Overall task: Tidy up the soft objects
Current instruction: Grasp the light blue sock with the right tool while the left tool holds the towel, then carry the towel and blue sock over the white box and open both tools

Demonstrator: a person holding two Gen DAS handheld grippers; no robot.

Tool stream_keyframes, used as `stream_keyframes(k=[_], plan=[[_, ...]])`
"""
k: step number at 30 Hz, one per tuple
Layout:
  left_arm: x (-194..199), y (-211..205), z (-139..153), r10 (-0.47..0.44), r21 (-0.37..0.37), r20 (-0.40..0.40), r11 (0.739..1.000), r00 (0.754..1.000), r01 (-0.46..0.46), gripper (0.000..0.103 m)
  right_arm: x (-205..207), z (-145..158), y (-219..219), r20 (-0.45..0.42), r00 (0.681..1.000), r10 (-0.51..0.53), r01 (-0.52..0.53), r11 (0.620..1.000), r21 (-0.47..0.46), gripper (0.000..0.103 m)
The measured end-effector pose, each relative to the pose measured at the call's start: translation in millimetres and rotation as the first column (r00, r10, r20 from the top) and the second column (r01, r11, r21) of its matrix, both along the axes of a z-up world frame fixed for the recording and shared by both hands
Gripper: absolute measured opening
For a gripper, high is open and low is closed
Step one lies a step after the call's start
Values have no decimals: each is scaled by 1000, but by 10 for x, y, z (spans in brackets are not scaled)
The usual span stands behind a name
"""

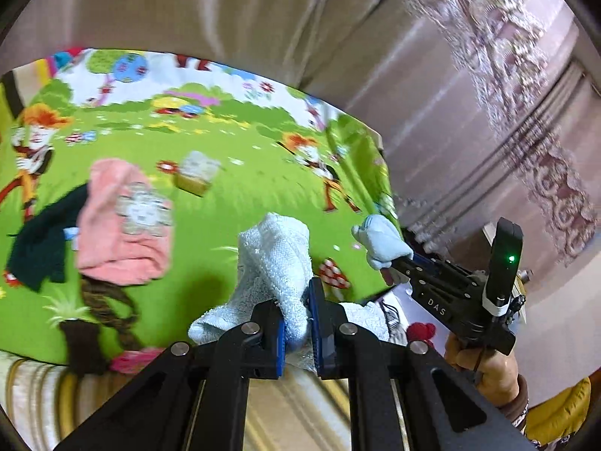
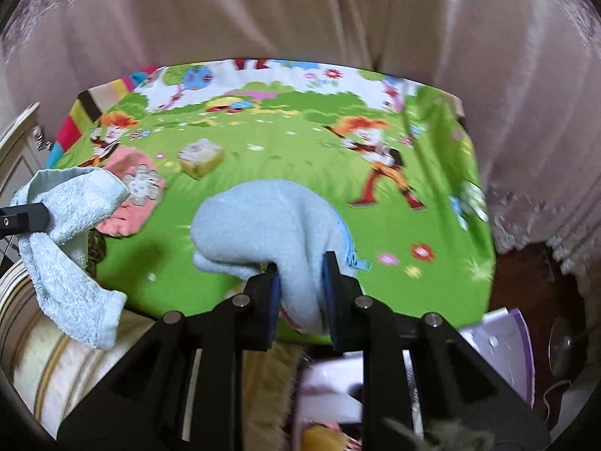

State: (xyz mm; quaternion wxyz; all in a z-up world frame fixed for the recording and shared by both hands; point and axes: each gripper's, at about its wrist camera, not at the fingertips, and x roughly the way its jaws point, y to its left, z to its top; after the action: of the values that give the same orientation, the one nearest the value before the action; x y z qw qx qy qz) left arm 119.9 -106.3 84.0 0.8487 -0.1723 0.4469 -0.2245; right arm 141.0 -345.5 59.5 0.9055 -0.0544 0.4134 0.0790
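A light blue terry towel [image 1: 276, 259] hangs crumpled between the blue pads of my left gripper [image 1: 296, 323], which is shut on it above the near edge of the table. Seen from the right wrist, the same towel [image 2: 71, 203] droops from the left gripper [image 2: 37, 218] at the far left. My right gripper [image 2: 300, 282] is shut on a pale blue fleece pouch [image 2: 263, 221] with a zipper along its side. In the left wrist view the pouch [image 1: 381, 242] sticks out of the right gripper [image 1: 390, 270], held by a hand at the table's right edge.
A green cartoon-print cloth [image 1: 244, 195] covers the table. On it lie a pink cloth with a flower patch [image 1: 124, 233], a dark green garment [image 1: 41, 248], a yellow sponge block [image 1: 195, 174] and a brown braided piece [image 1: 109, 300]. Beige curtains hang behind. A striped cushion [image 2: 49, 357] lies near left.
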Motion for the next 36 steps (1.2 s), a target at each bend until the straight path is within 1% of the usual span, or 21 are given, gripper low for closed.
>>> stream_keyframes(k=[6, 11, 17, 21, 25, 27, 31, 33, 34, 35, 36], plan=[[-41, -498, -62, -76, 4, -21, 997, 997, 76, 11, -232, 10, -451, -3, 996, -85, 85, 996, 15, 24], [-122, -968, -131, -165, 14, -38, 986, 986, 165, 11, -439, -24, -786, -17, 987, -158, 158, 987, 17, 24], [-267, -1470, -236, -266, 15, -65, 963, 962, 268, 11, -697, -103, -1177, -43, 967, -251, 252, 968, 16, 24], [-356, -1721, -303, -315, 20, -82, 948, 946, 317, 11, -845, -147, -1379, -59, 954, -296, 297, 955, 19, 25], [-431, -1925, -346, -353, 34, -85, 933, 932, 357, 11, -953, -198, -1566, -78, 938, -339, 341, 940, 12, 26], [-462, -2003, -355, -370, 38, -85, 927, 925, 374, 11, -1009, -229, -1668, -90, 927, -364, 367, 930, 18, 29], [-525, -2149, -343, -410, 37, -73, 910, 909, 413, 12, -1082, -269, -1828, -101, 909, -405, 409, 912, 22, 29], [-552, -2216, -344, -438, 26, -70, 897, 896, 441, 20, -1097, -284, -1879, -112, 901, -419, 424, 905, 24, 34], [-561, -2253, -350, -454, 19, -76, 890, 888, 457, 32, -1102, -292, -1898, -117, 898, -424, 429, 903, 23, 39], [-569, -2280, -357, -463, 17, -79, 885, 883, 466, 47, -1102, -300, -1912, -122, 895, -429, 434, 900, 22, 49], [-584, -2296, -355, -468, 16, -76, 882, 880, 471, 53, -1103, -306, -1930, -126, 890, -438, 443, 896, 19, 54]])
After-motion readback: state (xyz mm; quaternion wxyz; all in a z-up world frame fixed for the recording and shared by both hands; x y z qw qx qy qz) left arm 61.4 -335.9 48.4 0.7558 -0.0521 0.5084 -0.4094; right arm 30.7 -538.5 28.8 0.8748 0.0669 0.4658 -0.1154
